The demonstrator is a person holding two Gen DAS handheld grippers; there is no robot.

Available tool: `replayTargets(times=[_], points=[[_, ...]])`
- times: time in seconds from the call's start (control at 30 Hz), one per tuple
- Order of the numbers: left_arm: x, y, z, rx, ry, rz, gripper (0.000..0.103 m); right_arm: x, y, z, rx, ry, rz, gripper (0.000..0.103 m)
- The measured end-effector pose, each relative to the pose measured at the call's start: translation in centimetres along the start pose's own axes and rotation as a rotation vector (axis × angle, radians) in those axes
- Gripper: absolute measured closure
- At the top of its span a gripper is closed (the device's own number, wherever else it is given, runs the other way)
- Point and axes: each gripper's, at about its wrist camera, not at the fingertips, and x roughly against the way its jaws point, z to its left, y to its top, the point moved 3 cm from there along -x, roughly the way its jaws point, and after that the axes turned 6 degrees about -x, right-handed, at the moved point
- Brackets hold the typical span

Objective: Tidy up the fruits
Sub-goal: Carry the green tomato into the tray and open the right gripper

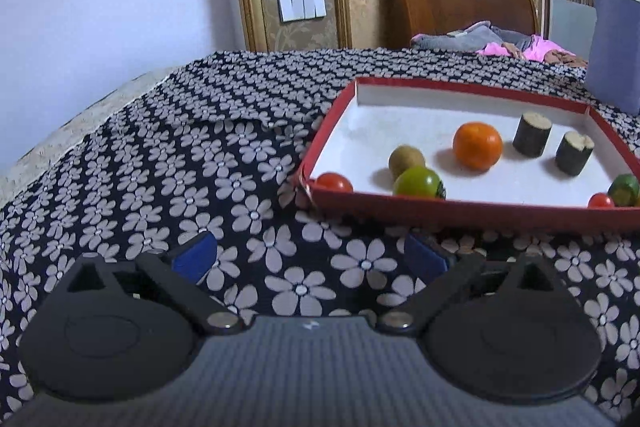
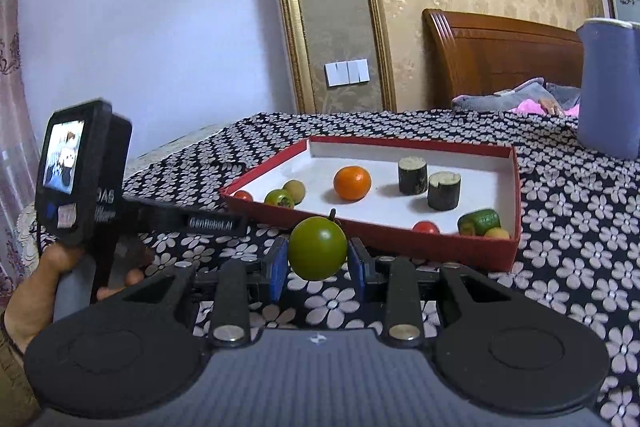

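Green fruit (image 2: 317,247) is clamped between the blue pads of the right gripper (image 2: 317,263), just before the red box (image 2: 436,247). Left of the box, the left gripper (image 1: 310,257) is held apart, empty. Carrying over the near wall and releasing inside is judged next.

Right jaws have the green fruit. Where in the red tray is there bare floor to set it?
The red tray has bare white floor along its far wall, behind the orange and the two dark cylinders. A second patch lies front-centre, between the orange and the red tomato. Both near corners are crowded with small fruit.
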Motion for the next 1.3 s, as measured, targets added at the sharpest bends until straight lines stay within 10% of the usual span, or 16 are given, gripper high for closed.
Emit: replayTargets(times=[1.3], points=[[0.8, -0.7, 0.7, 0.072, -0.031, -0.009, 0.000, -12.8, 5.5, -3.4, 0.096, -0.264, 0.063, 0.071]])
